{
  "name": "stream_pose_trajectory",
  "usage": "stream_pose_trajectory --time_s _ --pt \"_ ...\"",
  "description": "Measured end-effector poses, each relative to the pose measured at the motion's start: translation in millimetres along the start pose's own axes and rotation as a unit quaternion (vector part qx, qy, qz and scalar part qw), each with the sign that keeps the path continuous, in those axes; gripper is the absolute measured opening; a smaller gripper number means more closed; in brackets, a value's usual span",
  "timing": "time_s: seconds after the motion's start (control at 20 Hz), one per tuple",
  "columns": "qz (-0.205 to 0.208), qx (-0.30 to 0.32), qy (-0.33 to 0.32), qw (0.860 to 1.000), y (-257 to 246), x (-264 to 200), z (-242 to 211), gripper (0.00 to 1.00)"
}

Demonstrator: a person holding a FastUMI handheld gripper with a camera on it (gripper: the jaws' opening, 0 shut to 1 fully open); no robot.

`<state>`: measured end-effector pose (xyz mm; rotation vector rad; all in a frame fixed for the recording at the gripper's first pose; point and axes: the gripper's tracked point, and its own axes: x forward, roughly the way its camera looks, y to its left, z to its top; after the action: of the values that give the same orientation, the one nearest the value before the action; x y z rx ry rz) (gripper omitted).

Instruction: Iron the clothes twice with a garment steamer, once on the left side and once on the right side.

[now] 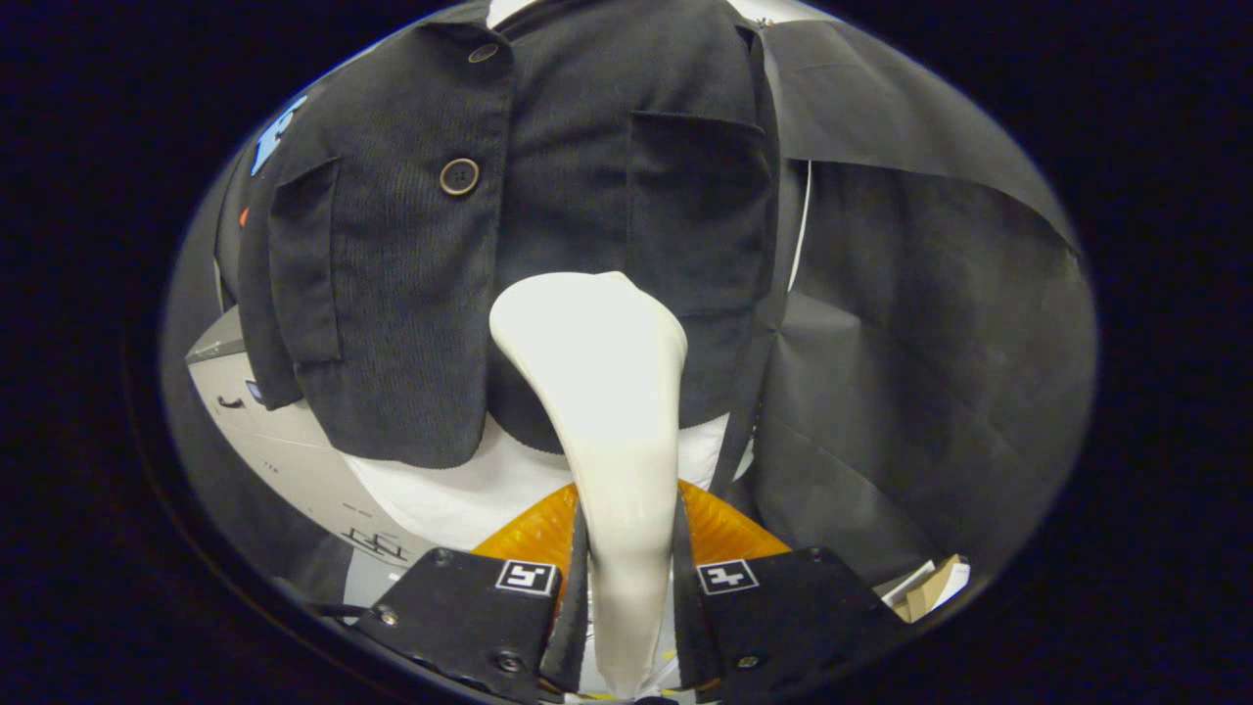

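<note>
A black corduroy jacket (411, 264) with brown buttons hangs upright ahead of me, over a white garment (460, 494) that shows below its hem. My gripper (626, 597) is shut on the white garment steamer (612, 392), whose handle runs up between both fingers (578, 587). The steamer's broad head lies against the jacket's lower middle, beside the right-hand chest pocket (700, 206) and just right of the button placket.
Black cloth (930, 343) hangs to the right of the jacket. A grey-white box (264, 441) stands low on the left behind the jacket. Something orange (533, 534) lies just beyond the fingers under the steamer. Cardboard scraps (930, 587) sit low on the right.
</note>
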<state>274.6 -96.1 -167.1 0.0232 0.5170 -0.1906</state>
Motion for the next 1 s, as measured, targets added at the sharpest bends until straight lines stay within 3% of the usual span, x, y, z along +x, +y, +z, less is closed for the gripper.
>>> stream_pose_trajectory --time_s 0.35,1.0 --pt "0.015 0.012 -0.011 1.0 3.9 -29.3 1.2 0.39" --pt "-0.029 0.024 -0.046 0.998 57.5 -142.7 -36.4 0.39"
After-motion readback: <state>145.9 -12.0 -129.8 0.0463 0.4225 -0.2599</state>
